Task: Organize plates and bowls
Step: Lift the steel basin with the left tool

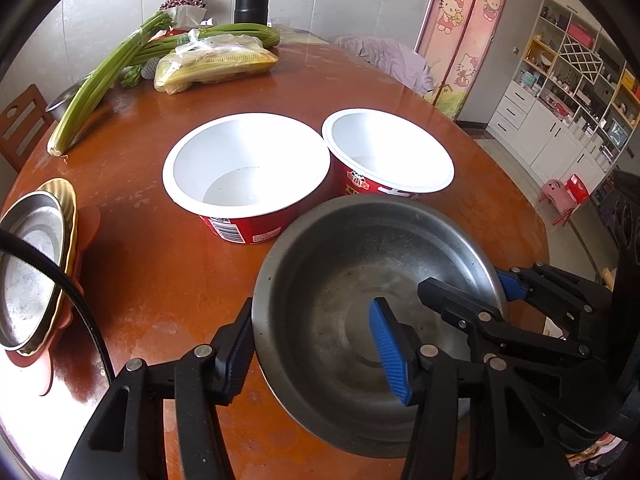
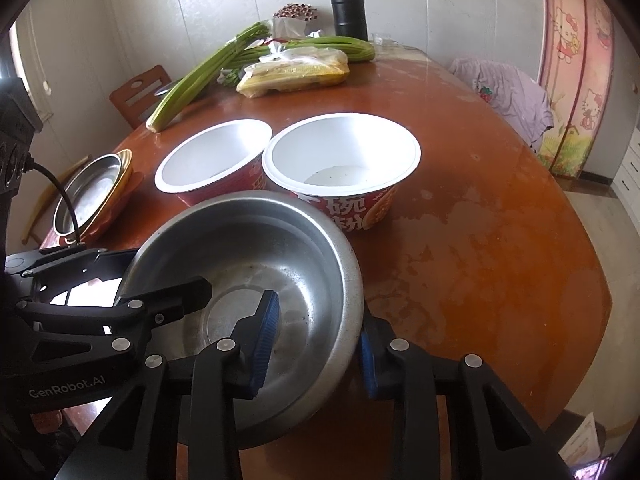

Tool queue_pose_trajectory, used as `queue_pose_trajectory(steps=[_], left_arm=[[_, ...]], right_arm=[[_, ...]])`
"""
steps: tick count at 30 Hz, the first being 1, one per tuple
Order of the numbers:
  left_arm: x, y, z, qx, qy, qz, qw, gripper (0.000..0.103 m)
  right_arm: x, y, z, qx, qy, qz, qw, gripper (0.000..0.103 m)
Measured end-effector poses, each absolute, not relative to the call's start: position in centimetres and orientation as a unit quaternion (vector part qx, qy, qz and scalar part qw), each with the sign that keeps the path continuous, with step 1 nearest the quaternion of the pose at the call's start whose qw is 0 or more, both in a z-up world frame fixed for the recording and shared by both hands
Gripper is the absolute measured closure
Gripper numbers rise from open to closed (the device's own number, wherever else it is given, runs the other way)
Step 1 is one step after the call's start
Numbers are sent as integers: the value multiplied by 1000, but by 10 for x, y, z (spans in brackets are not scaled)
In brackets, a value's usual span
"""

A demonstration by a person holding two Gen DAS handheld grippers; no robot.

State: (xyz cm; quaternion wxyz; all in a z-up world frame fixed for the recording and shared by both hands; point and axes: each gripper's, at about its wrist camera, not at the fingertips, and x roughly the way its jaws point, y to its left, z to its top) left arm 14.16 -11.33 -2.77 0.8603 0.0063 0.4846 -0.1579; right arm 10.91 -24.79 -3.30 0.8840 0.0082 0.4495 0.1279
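Nearest, the steel bowl (image 1: pixel 360 320) sits tilted above the table (image 1: pixel 160 280), empty. The left gripper (image 1: pixel 320 356) straddles its left rim, jaws apart, one pad inside, one outside; the right gripper (image 2: pixel 316 348) does likewise at its right rim. Whether either pad presses the wall is unclear. Just behind the steel bowl stand two empty paper bowls (image 1: pixel 246 172), rims touching. Left of it, stacked plates (image 1: pixel 36 264) are partly cut off.

1. Before you, a glossy reddish-brown counter (image 1: pixel 168 264) catches daylight.
2. Behind it, pale panelled walls (image 2: pixel 224 4) and a wooden chair (image 2: pixel 138 94).
3. To your right, a cartoon-cat wardrobe (image 1: pixel 466 32) and white shelving (image 1: pixel 568 92).
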Motion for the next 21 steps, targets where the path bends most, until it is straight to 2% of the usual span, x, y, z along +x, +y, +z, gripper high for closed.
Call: queue_pose_trajectory(steps=[11, 21], left_arm=[[134, -107, -18, 4, 477, -155, 865, 49], [108, -85, 6, 1, 449, -148, 881, 49]], right_arm=[[100, -240, -23, 3, 447, 136, 884, 65], [81, -224, 8, -4, 415, 159, 896, 65]])
